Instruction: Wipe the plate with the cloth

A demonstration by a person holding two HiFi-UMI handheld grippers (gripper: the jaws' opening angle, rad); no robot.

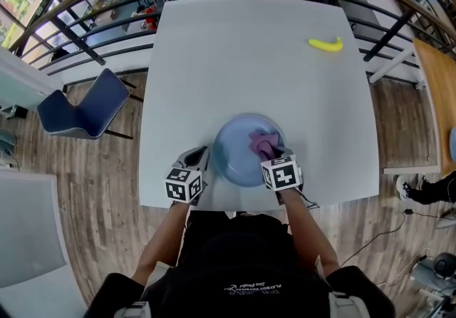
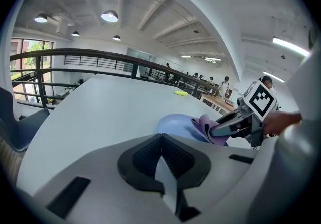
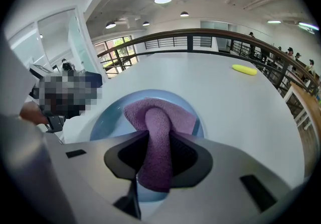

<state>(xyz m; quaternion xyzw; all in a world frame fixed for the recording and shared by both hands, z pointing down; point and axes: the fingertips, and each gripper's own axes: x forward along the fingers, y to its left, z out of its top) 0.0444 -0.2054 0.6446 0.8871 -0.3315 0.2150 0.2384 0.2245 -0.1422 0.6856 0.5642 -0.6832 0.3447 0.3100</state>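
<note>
Right gripper (image 3: 158,161) pinching purple terry cloth (image 3: 161,117) by bunched fold, rest draped in blue plate (image 1: 229,151) at middle of table (image 1: 249,60) near edge. Cloth soft, limp, light: hold mid-bunch. Plate stiff, smooth, likely slides. Left gripper (image 1: 199,158) pressed together, empty, just beside plate's left rim.

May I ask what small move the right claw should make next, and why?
I would probably sweep the right claw leftward, dragging the cloth across the plate. The claw is shut on the purple cloth, which lies bunched on the plate's right part, while the left part shows bare. The left claw sits by the plate's left rim.
</note>
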